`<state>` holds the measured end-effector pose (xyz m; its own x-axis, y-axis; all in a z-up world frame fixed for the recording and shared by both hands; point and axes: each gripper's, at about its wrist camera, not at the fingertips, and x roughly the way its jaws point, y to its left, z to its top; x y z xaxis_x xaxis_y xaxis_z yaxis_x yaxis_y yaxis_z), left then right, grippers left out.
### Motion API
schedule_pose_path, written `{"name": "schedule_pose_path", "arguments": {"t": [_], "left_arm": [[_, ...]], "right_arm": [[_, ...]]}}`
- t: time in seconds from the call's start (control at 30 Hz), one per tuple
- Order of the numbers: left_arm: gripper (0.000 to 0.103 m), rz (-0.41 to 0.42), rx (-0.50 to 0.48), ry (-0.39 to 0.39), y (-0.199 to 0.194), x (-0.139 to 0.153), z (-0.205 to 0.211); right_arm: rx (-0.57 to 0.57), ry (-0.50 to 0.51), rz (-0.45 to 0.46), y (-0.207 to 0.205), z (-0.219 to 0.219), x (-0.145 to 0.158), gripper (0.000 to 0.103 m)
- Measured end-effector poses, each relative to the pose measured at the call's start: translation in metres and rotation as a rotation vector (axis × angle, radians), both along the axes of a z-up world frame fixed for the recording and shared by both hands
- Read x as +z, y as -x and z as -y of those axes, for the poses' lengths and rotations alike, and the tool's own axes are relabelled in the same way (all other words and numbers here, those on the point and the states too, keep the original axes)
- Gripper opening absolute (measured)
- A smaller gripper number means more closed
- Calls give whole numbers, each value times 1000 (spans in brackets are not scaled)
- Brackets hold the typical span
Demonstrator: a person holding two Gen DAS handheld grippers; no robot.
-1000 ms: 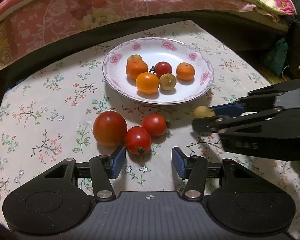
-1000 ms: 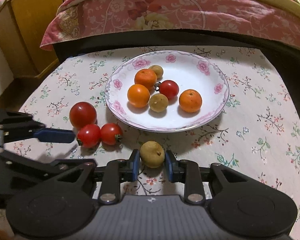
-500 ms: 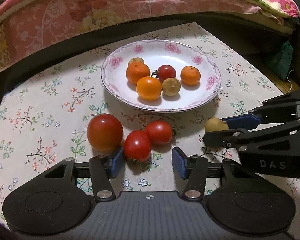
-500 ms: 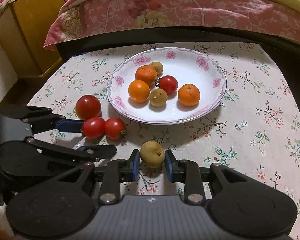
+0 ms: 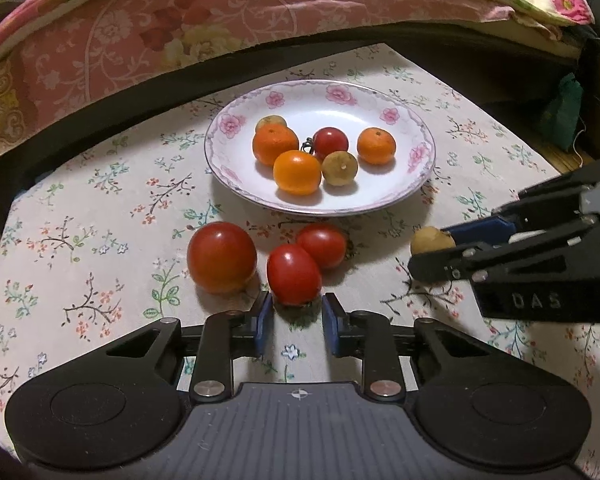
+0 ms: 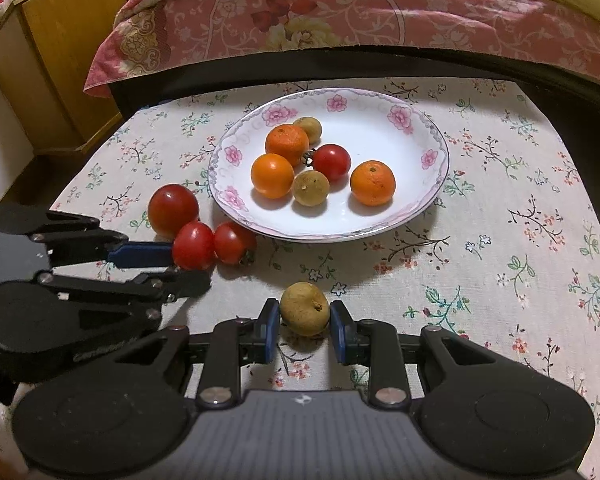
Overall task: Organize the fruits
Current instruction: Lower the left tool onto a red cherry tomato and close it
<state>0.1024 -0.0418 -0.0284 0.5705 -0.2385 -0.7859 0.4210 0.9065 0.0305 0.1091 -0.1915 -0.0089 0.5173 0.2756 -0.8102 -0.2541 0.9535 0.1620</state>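
Observation:
A white floral plate (image 5: 380, 200) (image 6: 420, 208) holds oranges, a red tomato and brown longans. Three red tomatoes lie in front of it: a big one (image 5: 221, 257) (image 6: 173, 209) and two small ones (image 5: 294, 274) (image 5: 322, 245). My left gripper (image 5: 296, 316) is open, its blue pads either side of the nearest small tomato (image 6: 193, 245). My right gripper (image 6: 304, 322) is shut on a brown longan (image 6: 304, 309) (image 5: 430, 240) just above the cloth, in front of the plate.
The table has a floral cloth (image 5: 80, 220) (image 6: 520, 240). A bed with a pink quilt (image 5: 220, 20) runs along the far edge. A wooden cabinet (image 6: 52, 60) stands at the far left. A green bag (image 5: 560, 112) is on the floor at the right.
My left gripper has moved forward, so the nearest small tomato now sits between its pads. My right gripper has kept hold of the longan and drawn back a little from the plate.

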Motion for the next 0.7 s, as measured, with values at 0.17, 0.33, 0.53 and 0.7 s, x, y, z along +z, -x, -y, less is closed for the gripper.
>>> {"name": "schedule_pose_path", "arguments": {"t": [0.17,0.33,0.53,0.7], "left_arm": [[40,-9,15,13,-2,0,0],[46,5,37,19,-11,-2,5],[48,29,38,24,-15,-6,12],[36,44,46,8,-12,-4,9]], "right_arm": [[4,1,-5,0,-1,0,27],[0,-3,-6,1,2,-1,27],[2,-7,-7,1,3,-1,27],[0,-7,-7,1,3,-1,27]]}}
